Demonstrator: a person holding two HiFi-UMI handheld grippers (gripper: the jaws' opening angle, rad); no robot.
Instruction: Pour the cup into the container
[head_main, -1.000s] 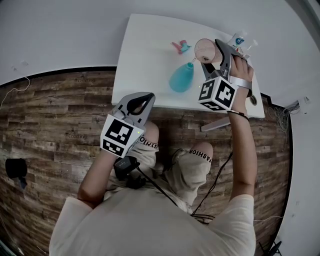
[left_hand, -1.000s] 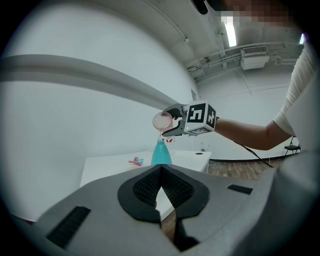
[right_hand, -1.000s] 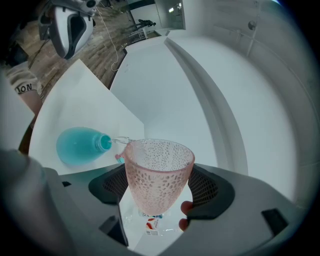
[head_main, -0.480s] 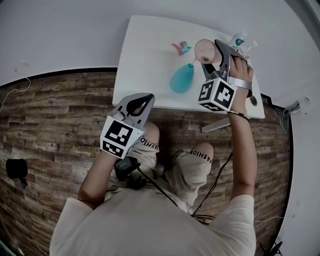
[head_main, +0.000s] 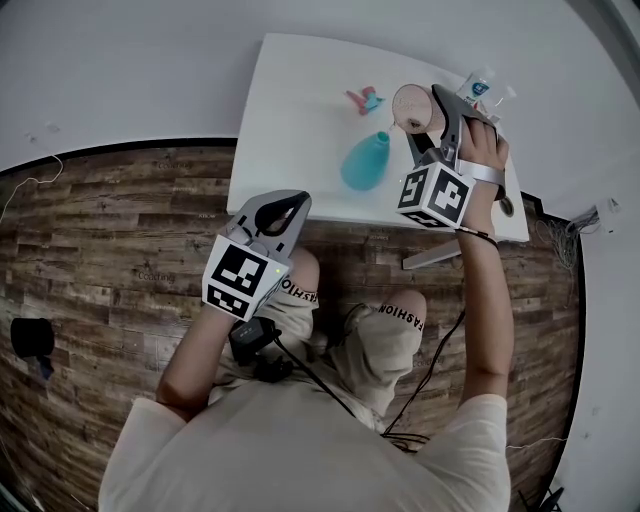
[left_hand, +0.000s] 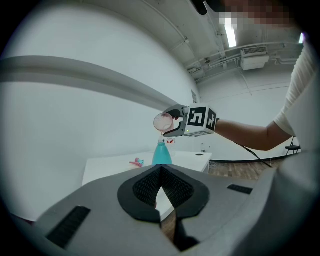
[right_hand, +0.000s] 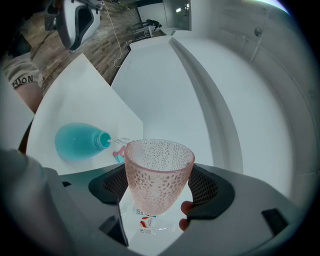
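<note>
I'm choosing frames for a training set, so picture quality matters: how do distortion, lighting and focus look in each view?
Head view: strong fisheye, the edge of the wood floor bows; light even, shadows soft. Left gripper view: dark vignette corners, ceiling light glares, teal bottle small but clear. Right gripper view: pink cup sharp, wall lines curve, frame edges darken.

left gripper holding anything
No, the jaws of the left gripper are closed together with nothing between them.

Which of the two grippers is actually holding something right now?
The right gripper, shut on the pink cup tipped toward the teal bottle. The left gripper is shut with nothing between its jaws.
</note>
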